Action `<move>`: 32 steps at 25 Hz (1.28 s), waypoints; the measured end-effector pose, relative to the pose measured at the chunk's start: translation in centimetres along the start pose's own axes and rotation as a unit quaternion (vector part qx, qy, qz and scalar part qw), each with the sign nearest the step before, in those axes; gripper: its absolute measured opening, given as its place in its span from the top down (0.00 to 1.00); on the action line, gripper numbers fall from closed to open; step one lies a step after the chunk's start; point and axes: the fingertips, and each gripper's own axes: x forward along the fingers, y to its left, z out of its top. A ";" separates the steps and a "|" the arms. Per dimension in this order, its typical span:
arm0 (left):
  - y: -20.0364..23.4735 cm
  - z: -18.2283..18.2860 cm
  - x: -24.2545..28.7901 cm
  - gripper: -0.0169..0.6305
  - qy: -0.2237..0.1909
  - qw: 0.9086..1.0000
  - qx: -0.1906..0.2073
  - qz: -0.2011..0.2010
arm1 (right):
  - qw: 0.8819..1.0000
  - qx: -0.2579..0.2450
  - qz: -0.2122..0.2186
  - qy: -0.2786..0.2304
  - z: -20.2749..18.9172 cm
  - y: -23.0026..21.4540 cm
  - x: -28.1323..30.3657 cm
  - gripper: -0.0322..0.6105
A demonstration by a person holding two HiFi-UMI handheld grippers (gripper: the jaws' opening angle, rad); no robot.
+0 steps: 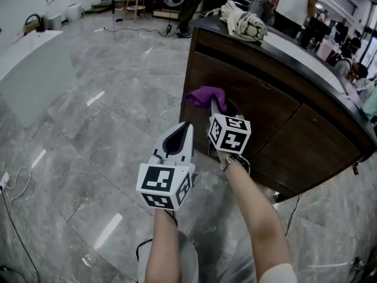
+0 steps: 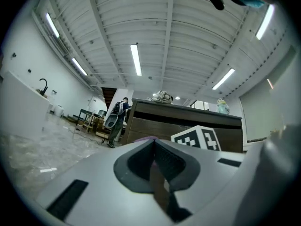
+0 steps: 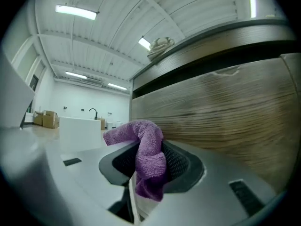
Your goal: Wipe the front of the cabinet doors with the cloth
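Observation:
A dark wooden cabinet (image 1: 259, 111) with a curved top stands on the right of the head view; its grained door (image 3: 225, 112) fills the right gripper view. My right gripper (image 1: 219, 108) is shut on a purple cloth (image 1: 203, 96), which bunches between the jaws (image 3: 149, 157) and sits close against the left cabinet door. My left gripper (image 1: 179, 140) hangs lower and to the left, away from the cabinet, jaws shut with nothing in them (image 2: 153, 166).
A bundled beige cloth (image 1: 244, 23) lies on the cabinet top. A white counter (image 1: 29, 69) stands far left on the grey marble floor. People stand behind the cabinet at the back. Cables (image 1: 15, 187) trail on the floor at left.

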 end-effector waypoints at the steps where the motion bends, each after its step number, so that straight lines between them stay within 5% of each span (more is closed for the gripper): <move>1: 0.0 -0.1 -0.1 0.96 0.000 1.000 -0.006 -0.001 | 1.000 -0.004 0.014 0.004 -0.3 1.2 0.9 0.73; 7: -1.1 0.0 0.3 0.96 0.008 1.000 0.021 -0.017 | 0.999 0.024 0.032 0.033 -1.8 3.9 4.4 0.73; 20: -3.7 -1.2 1.9 0.96 0.017 0.998 0.030 -0.050 | 0.999 0.008 -0.048 -0.022 -1.6 -7.2 -3.7 0.73; 25: -5.7 -1.6 2.9 0.96 0.015 0.996 0.033 -0.080 | 0.996 0.051 -0.068 -0.014 -3.2 -11.4 -7.2 0.73; 32: -9.2 -2.9 4.9 0.96 0.019 0.993 0.033 -0.115 | 0.996 0.020 -0.088 -0.002 -4.2 -15.6 -10.8 0.73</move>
